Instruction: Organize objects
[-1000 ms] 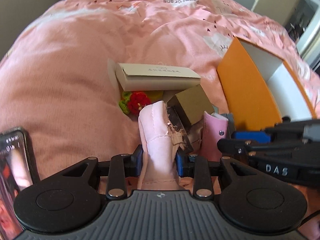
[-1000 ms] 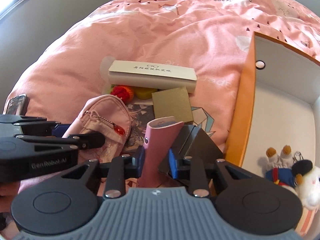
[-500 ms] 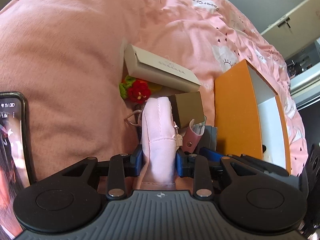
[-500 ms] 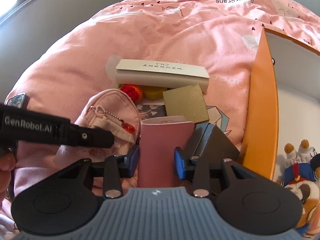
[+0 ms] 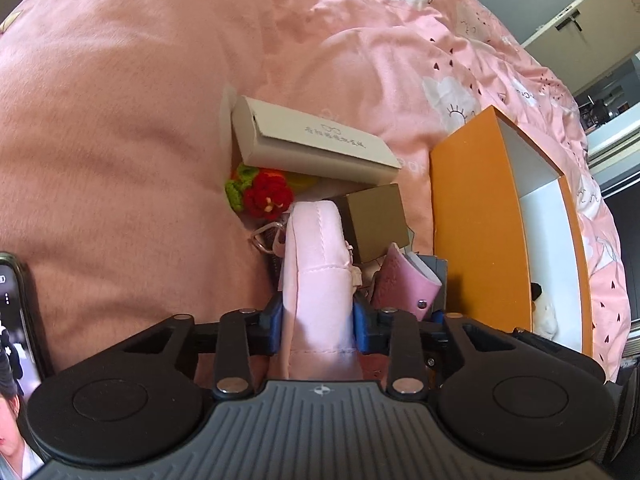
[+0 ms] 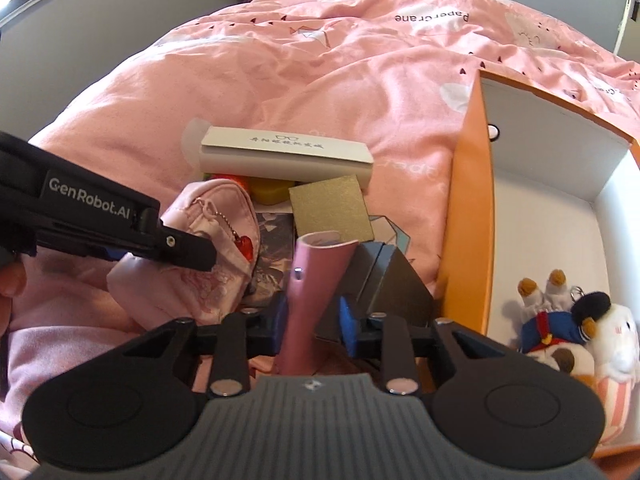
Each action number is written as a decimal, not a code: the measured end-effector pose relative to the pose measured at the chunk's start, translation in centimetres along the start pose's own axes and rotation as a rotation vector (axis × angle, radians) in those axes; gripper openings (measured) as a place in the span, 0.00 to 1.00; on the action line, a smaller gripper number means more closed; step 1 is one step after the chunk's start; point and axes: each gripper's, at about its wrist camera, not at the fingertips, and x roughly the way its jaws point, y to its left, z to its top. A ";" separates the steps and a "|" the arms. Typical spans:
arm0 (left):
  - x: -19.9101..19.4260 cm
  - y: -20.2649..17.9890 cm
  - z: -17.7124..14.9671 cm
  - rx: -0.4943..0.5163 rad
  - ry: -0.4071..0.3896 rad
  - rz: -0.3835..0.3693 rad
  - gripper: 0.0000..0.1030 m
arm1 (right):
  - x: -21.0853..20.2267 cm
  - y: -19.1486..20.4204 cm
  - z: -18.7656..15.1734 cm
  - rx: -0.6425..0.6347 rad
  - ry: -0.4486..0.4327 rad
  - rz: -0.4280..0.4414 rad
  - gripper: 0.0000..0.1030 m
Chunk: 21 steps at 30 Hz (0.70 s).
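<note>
1. Since the frame half a second before, the right gripper point(image 6: 310, 322) had turned the pink card holder point(image 6: 316, 280) so that its narrow edge faced the camera, and a clear gap showed between the holder and the right blue pad.
2. Its jaws stood partly apart around the holder; whether the left pad pressed on it could not be told.
3. The left gripper point(image 5: 318, 326) had its jaws clamped on the pale pink zip pouch point(image 5: 316, 264), both blue pads pressed into the fabric.
4. From the right wrist, that pouch point(image 6: 208, 248) showed a bead chain with a red heart charm point(image 6: 245, 246).
5. All of it lay on a bed with a pink quilt point(image 6: 320, 64).
6. Beyond the pouch lay a red crocheted flower point(image 5: 266, 196), a beige glasses box point(image 5: 316, 146) and a small gold-brown box point(image 5: 376, 220).
7. A grey box point(image 6: 394, 284) sat just beside the card holder.
8. An orange box with a white inside point(image 6: 470, 208) stood toward the quilt's right side, with a plush toy point(image 6: 568, 328) inside it.
9. A phone point(image 5: 16, 360) lay at the left edge of the left wrist view.
</note>
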 end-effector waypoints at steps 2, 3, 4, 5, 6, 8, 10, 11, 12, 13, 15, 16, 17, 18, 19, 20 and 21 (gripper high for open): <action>0.1 -0.5 -0.3 0.021 -0.005 0.003 0.33 | 0.0 0.3 -0.2 -0.001 -0.001 -0.011 0.22; 0.1 -0.8 -0.4 0.036 -0.008 0.004 0.33 | 0.1 0.5 -0.3 -0.003 -0.003 -0.012 0.22; 0.2 -1.1 -0.6 0.045 -0.011 0.003 0.33 | 0.2 0.6 -0.3 -0.002 -0.002 -0.013 0.22; 0.3 -1.3 -0.8 0.052 -0.014 0.001 0.33 | 0.5 0.7 -0.4 -0.002 0.005 -0.017 0.22; 0.3 -1.5 -1.0 0.061 -0.016 -0.004 0.33 | 0.8 0.8 -0.5 -0.002 0.015 -0.025 0.21; 0.4 -1.8 -1.2 0.067 -0.025 -0.005 0.32 | 1.3 1.0 -0.9 -0.006 0.017 -0.033 0.21; 0.5 -1.8 -1.4 0.070 -0.032 0.001 0.32 | 1.3 1.4 -1.0 -0.025 0.002 -0.042 0.22; 0.5 -1.8 -1.5 0.071 -0.035 0.003 0.32 | 1.3 1.5 -1.0 -0.029 0.001 -0.045 0.22; 0.4 -1.9 -1.6 0.074 -0.039 0.008 0.32 | 1.4 1.5 -1.1 -0.029 0.002 -0.044 0.22; 0.4 -2.0 -1.8 0.073 -0.044 0.012 0.33 | 1.5 1.5 -1.1 -0.034 0.004 -0.045 0.23; 0.3 -2.0 -2.0 0.071 -0.052 0.019 0.33 | 1.6 1.9 -1.2 -0.058 0.002 -0.052 0.23; 0.3 -2.1 -2.1 0.072 -0.057 0.022 0.33 | 1.6 2.2 -1.4 -0.074 -0.003 -0.061 0.23; 0.3 -2.1 -2.1 0.071 -0.062 0.023 0.33 | 1.6 2.5 -1.5 -0.093 -0.008 -0.071 0.23; 0.2 -2.1 -2.2 0.068 -0.066 0.024 0.33 | 1.7 2.8 -1.7 -0.115 -0.015 -0.082 0.24; 0.2 -2.1 -2.3 0.066 -0.070 0.027 0.33 | 1.7 3.2 -1.9 -0.141 -0.021 -0.095 0.24; 0.1 -2.0 -2.4 0.065 -0.076 0.030 0.33 | 1.8 3.5 -2.0 -0.159 -0.025 -0.104 0.25; 0.1 -2.0 -2.5 0.064 -0.082 0.032 0.32 | 1.6 3.5 -2.0 -0.165 -0.030 -0.106 0.24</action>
